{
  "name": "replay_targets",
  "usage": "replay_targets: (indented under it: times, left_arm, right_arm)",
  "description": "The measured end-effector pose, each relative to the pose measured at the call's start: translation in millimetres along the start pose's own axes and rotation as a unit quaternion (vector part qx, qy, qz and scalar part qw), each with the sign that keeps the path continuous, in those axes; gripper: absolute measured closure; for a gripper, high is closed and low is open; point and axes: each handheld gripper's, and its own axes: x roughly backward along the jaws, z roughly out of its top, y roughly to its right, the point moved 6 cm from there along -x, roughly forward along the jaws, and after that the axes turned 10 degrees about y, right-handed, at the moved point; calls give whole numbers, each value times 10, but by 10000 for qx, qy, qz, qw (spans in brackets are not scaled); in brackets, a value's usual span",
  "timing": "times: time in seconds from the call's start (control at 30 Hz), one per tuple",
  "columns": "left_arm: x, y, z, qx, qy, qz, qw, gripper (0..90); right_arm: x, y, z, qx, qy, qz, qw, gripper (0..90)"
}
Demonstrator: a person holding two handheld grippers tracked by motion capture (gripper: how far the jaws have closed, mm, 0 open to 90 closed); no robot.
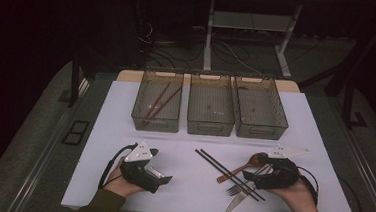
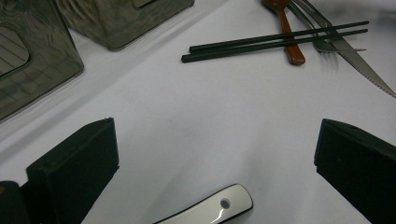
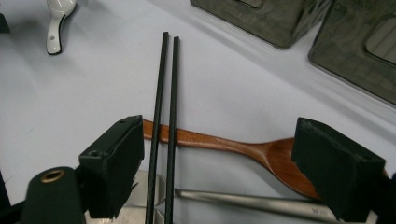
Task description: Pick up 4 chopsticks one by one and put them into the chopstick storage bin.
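Black chopsticks (image 3: pixel 163 116) lie between the right hand-held gripper's (image 3: pixel 219 163) wide, not-yet-pinching jaws; next, close squarely on both. Left hand-held gripper (image 2: pixel 215 163) rests wide, empty.

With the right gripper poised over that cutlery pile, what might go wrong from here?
The right gripper is open astride the black chopsticks, which lie across the wooden spoon and above the knife and fork. Closing here might catch only one stick, or pinch the spoon along with them. Lifting could drag the stacked pieces across the table. The left gripper, open over the white spoon, looks less risky.
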Motion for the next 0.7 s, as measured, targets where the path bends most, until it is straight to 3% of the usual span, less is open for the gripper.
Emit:
replay_targets:
  times: [0.1, 0.17, 0.33, 0.7]
  left_arm:
    - [-8, 1, -4, -5, -18, 1, 10000, 0]
    - [-11, 4, -5, 4, -11, 0, 10000, 0]
    - [-14, 14, -2, -5, -13, -26, 10000, 0]
    - [-21, 21, -7, -5, -26, -46, 10000, 0]
  right_arm:
    - [-66, -18, 31, 64, -56, -14, 10000, 179]
    - [-108, -41, 47, 94, -99, 61, 9999, 273]
    - [-197, -70, 78, 153, -163, 119, 9997, 334]
    - [-468, -160, 101, 339, -585, 349, 9971, 535]
